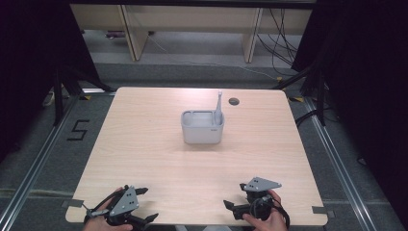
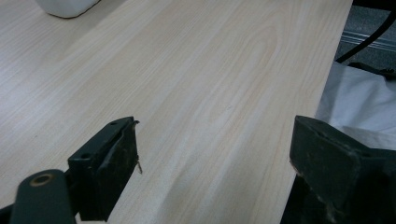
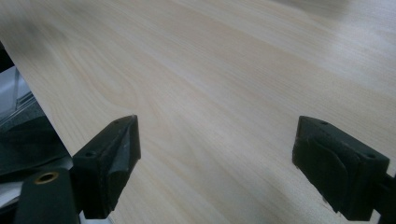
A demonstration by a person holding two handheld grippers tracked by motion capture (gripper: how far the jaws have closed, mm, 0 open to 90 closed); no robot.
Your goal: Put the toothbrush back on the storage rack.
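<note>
A grey caddy stands near the middle of the table, a little toward the far edge, with a grey brush upright in its right compartment. The left gripper rests at the near left corner and the right gripper at the near edge toward the right corner, both well apart from the caddy. Each gripper's jaws are spread wide over bare wood, pinching nothing.

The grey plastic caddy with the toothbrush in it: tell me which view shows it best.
The high view: the grey plastic caddy stands whole mid-table, with the grey toothbrush upright in its right compartment. The left gripper view catches just a pale corner at its top edge.
</note>
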